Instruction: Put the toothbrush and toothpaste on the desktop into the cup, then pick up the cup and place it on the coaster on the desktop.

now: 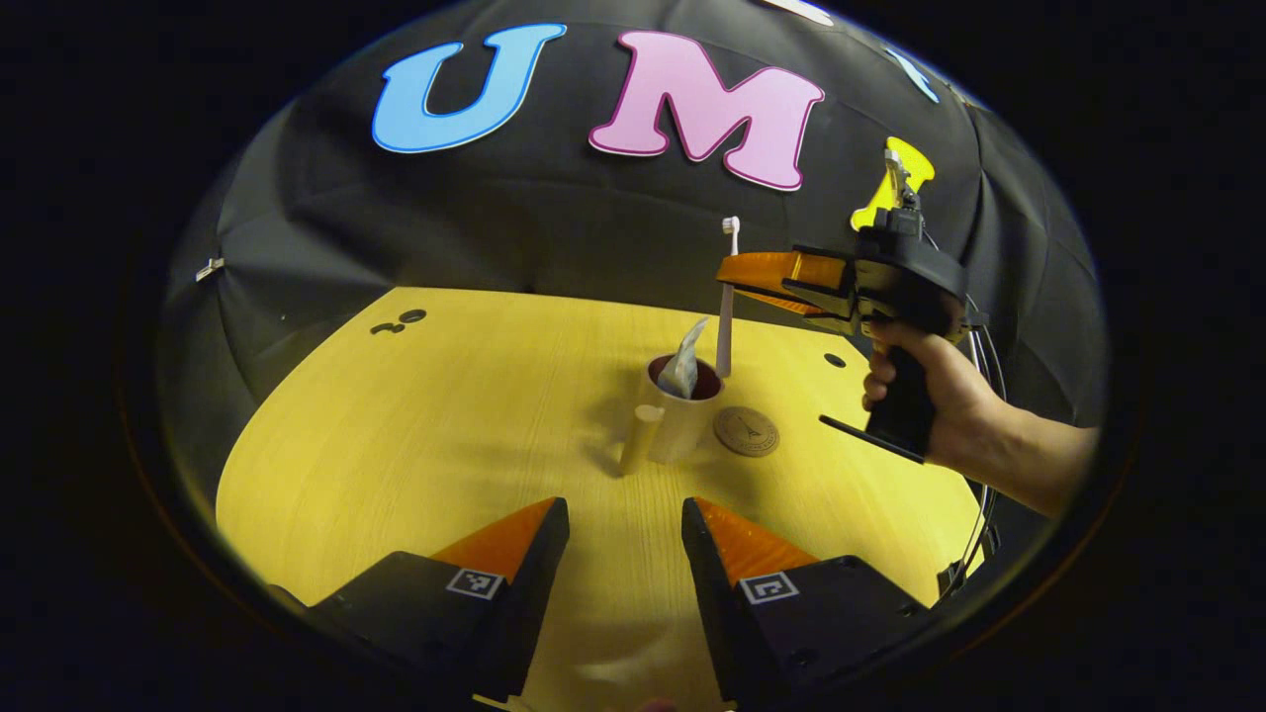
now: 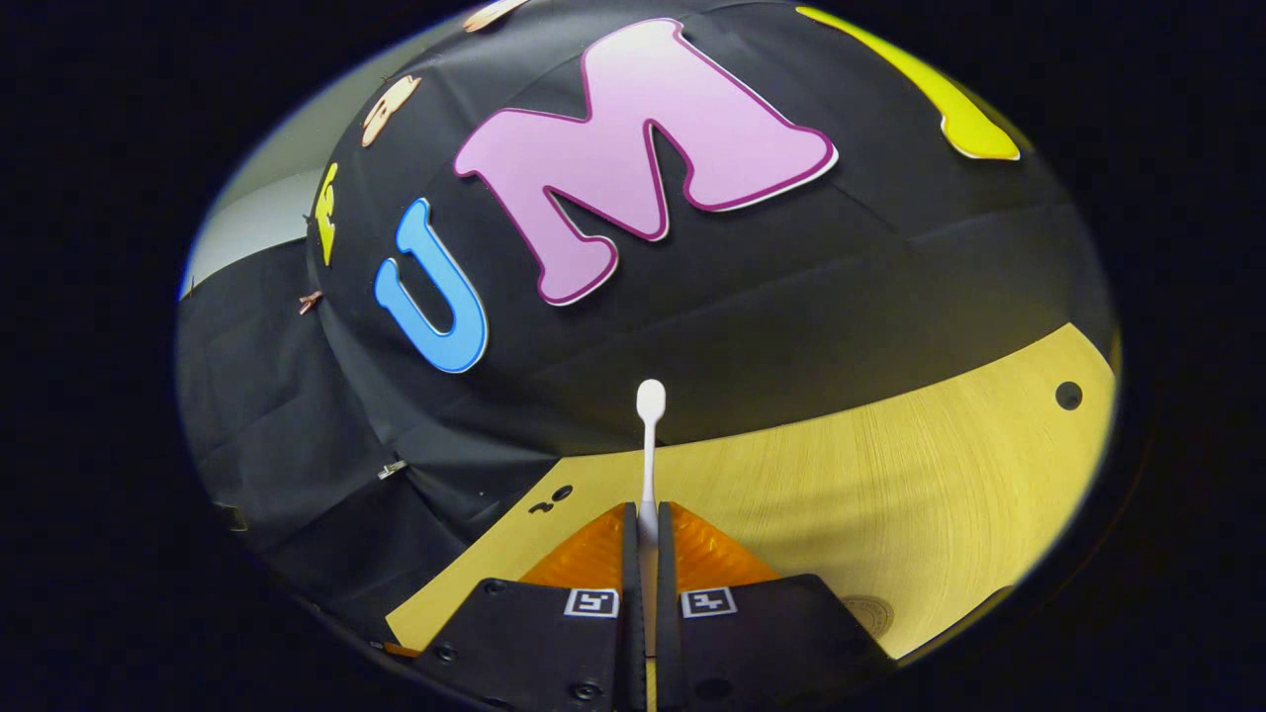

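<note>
A cream cup [image 1: 678,415] with a dark inside stands mid-table, the toothpaste tube [image 1: 683,364] sticking out of its mouth. The round brown coaster [image 1: 746,431] lies just right of the cup. In the left gripper view my right gripper [image 1: 734,282], held by a hand [image 1: 920,396], is shut on the white toothbrush [image 1: 727,302], which hangs upright above the cup's far right rim. In the right gripper view the toothbrush [image 2: 649,445] rises from between my shut right gripper [image 2: 644,524]. My left gripper [image 1: 625,519] stands open, low at the table's near side, short of the cup.
The yellow wooden table [image 1: 445,415] has small dark holes at its far left [image 1: 396,322] and far right [image 1: 835,360]. Black cloth walls the booth behind it. A coaster edge [image 2: 872,613] shows low in the right gripper view.
</note>
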